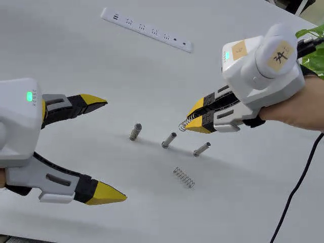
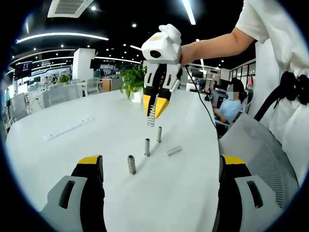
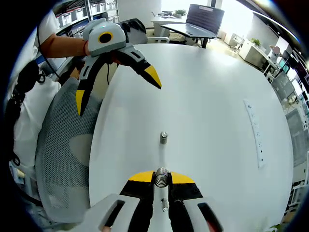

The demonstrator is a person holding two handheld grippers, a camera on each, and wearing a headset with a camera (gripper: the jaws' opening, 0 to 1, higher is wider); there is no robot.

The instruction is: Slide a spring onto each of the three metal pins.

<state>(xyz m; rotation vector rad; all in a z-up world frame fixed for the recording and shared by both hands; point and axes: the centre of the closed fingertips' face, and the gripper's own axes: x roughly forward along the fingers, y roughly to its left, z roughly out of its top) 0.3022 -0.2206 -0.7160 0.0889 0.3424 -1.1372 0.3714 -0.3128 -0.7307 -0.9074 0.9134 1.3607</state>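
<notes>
On the white desk (image 1: 61, 45), three metal pins are seen standing in a short row. A fitted spring (image 1: 134, 134) is carried on the left pin (image 1: 137, 125), while the middle pin (image 1: 169, 139) and the right pin (image 1: 201, 149) are bare. A loose spring (image 1: 184, 177) is laid flat on the desk, just on the near side of the bare pins.

Above the two bare pins, the right hand-held gripper (image 1: 188, 121) is held with its jaws clenched on a second spring (image 1: 183, 124). This spring is pinched at the yellow tips and juts out from them. In the left gripper view it is seen hanging downward over the bare pins, touching neither.

At the left, the left hand-held gripper (image 1: 114, 150) is kept released, with its jaws spread wide. A white power strip (image 1: 147, 29) is laid at the far side of the desk.
</notes>
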